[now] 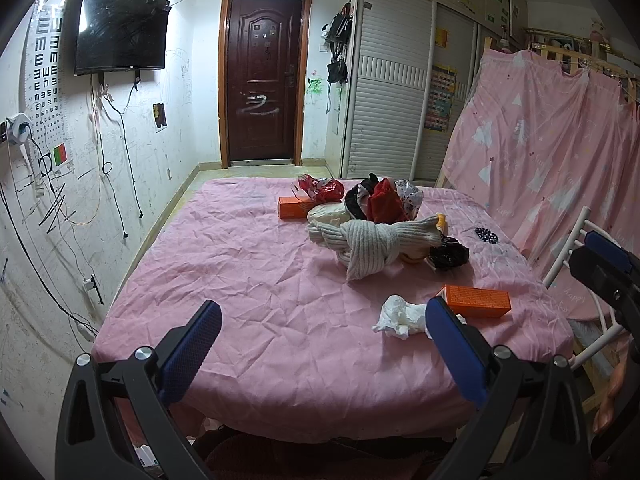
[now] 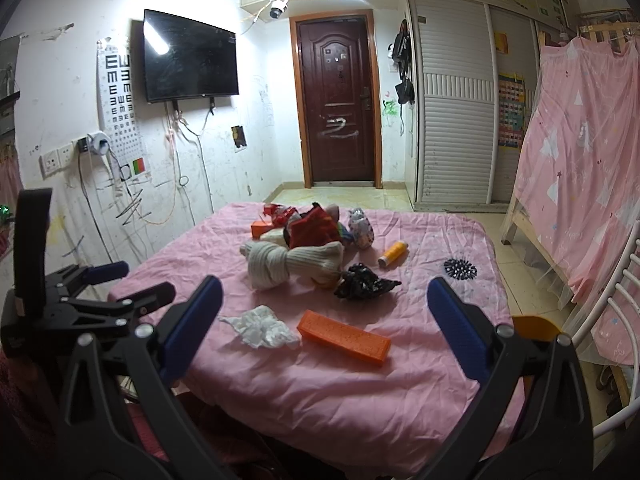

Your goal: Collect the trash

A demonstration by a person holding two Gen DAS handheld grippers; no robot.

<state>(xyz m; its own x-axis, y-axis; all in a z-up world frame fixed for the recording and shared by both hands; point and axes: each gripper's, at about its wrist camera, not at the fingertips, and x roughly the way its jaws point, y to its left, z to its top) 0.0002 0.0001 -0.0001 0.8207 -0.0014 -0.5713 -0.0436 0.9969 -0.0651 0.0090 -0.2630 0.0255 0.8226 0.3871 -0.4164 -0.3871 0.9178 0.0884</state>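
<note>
A crumpled white tissue (image 1: 402, 315) (image 2: 262, 326) lies near the front of the table under a pink cloth (image 1: 260, 272) (image 2: 400, 384). An orange box (image 1: 476, 300) (image 2: 344, 338) lies beside it. A crumpled black wrapper (image 1: 448, 254) (image 2: 362, 282) lies further back. My left gripper (image 1: 324, 340) is open and empty above the front edge, left of the tissue; it also shows at the left of the right wrist view (image 2: 128, 280). My right gripper (image 2: 324, 312) is open and empty, with tissue and box between its fingers in view.
A knotted cream sock bundle (image 1: 368, 240) (image 2: 288, 262), red and black clothes (image 1: 380, 200) (image 2: 316, 228), a second orange box (image 1: 294, 206), an orange bottle (image 2: 393, 253) and a black brush (image 2: 460, 269) lie on the table. A white chair (image 1: 580, 280) and a pink curtain (image 2: 580, 184) stand to the right.
</note>
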